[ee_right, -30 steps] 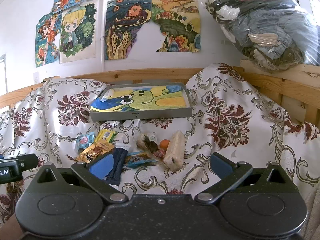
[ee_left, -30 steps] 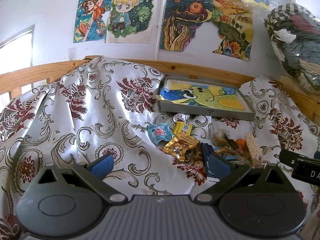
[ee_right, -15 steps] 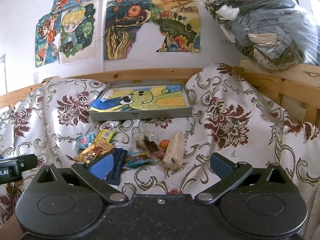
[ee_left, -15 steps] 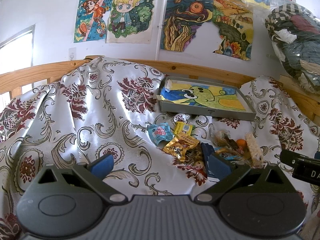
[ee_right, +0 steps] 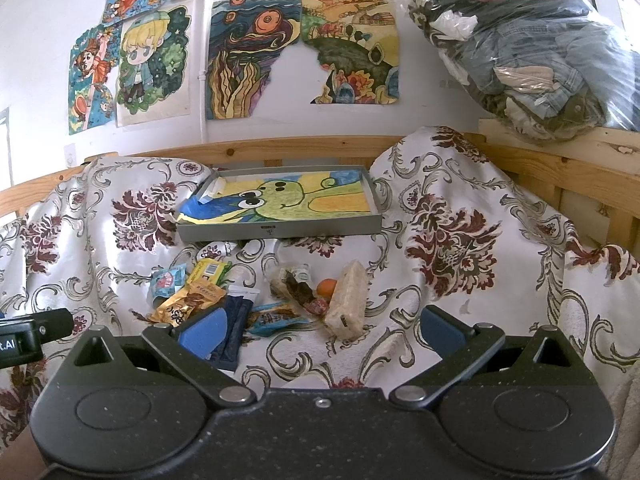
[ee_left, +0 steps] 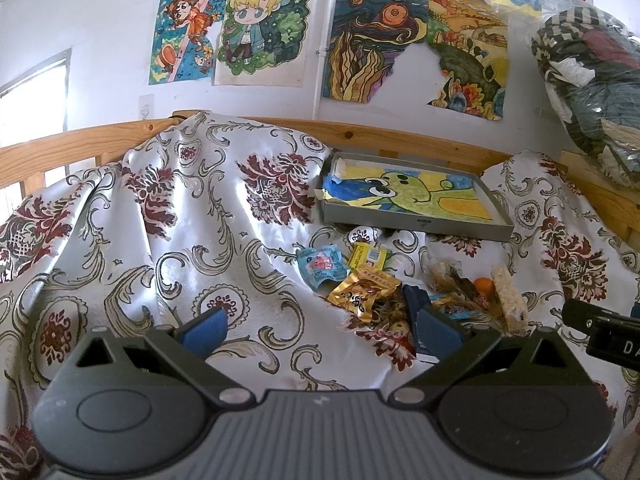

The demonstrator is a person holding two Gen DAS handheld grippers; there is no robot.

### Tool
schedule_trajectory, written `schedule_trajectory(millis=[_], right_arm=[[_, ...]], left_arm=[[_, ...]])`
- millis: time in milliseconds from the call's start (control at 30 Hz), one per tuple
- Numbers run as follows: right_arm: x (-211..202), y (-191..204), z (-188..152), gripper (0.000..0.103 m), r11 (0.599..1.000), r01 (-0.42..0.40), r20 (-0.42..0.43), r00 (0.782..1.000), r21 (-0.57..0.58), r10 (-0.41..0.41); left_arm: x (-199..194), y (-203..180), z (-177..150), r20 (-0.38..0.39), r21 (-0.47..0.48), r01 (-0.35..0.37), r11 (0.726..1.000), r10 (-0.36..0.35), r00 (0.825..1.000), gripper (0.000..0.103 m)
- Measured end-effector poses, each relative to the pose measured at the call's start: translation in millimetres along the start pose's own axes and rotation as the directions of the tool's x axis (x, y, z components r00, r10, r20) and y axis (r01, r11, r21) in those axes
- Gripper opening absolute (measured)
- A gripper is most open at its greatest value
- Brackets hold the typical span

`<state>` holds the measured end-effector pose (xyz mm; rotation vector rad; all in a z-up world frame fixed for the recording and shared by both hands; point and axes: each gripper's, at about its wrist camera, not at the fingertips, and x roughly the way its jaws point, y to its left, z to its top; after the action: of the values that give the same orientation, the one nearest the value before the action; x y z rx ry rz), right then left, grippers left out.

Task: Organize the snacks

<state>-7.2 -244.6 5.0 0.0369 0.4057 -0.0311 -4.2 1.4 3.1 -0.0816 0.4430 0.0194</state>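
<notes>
Left gripper point(ee_left: 320, 326): fingers spread wide, nothing between them, low over the floral cloth point(ee_left: 168, 248).
Right gripper point(ee_right: 320, 326): fingers wide apart, empty; its left pad point(ee_right: 208, 326) covers part of the dark blue packet point(ee_right: 236, 320).
Snack pile point(ee_right: 264, 296): loose on the cloth just in front of the grey tray point(ee_right: 280, 230), between tray and grippers.
Pile, tray's left side: light blue packet point(ee_right: 168, 280), yellow-green packet point(ee_right: 210, 270), gold packet point(ee_right: 192, 300).
Pile, tray's right side: pale rice bar point(ee_right: 348, 300), small orange item point(ee_right: 327, 286), clear wrappers too crumpled to tell apart.
Tray: tilted toward the cameras, lined with a frog drawing, no snacks in it.
Hard to see: packet print unreadable; each view shows only the tip of the other gripper at its edge.
Open room: bare cloth on both sides of the pile and the tray; cloth humps rise flanking the tray, a wooden rail point(ee_right: 304, 146) behind it.
</notes>
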Motion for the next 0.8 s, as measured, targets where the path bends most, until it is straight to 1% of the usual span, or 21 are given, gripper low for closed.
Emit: schedule_trajectory(millis=[33,67,333,533,567,667,800], right_arm=[[0,0,0,0.102,1.0,0.0,0.0,1.0,0.0,0.0],[2,-11,1,0.102,1.0,-0.001,0.0,1.0,0.001,0.001],[0,-3,-1,0.102,1.0,0.0,-0.004,1.0,0.0,0.0],[14,-16,0,0.102,0.999,0.037,-0.019,0.999,-0.006,-0.037],[9,-8,-2,0.102,0.999,0.039,-0.021,0.999,-0.008,-0.04],[9,-3,0,0.102,0.999,0.033,-0.037,0.999,-0.005,-0.033],[12,-4,7,0.102,0.999,0.032,-0.05,0.998,0.009,-0.032]], left_arm=[[0,0,0,0.0,0.001,-0.001,1.0,0.001,1.0,0.103],[0,0,0,0.0,0.001,-0.001,1.0,0.001,1.0,0.103],[1,0,0,-0.001,0.0,-0.002,1.0,0.002,1.0,0.103],[3,1,-2,-0.001,0.006,-0.014,1.0,0.014,1.0,0.103],[9,1,-5,-0.004,0.009,-0.019,1.0,0.019,1.0,0.103],[12,-2,-6,-0.011,0.013,-0.023,1.0,0.023,1.0,0.103],[20,-6,-3,-0.041,0.011,-0.014,1.0,0.015,0.999,0.103]])
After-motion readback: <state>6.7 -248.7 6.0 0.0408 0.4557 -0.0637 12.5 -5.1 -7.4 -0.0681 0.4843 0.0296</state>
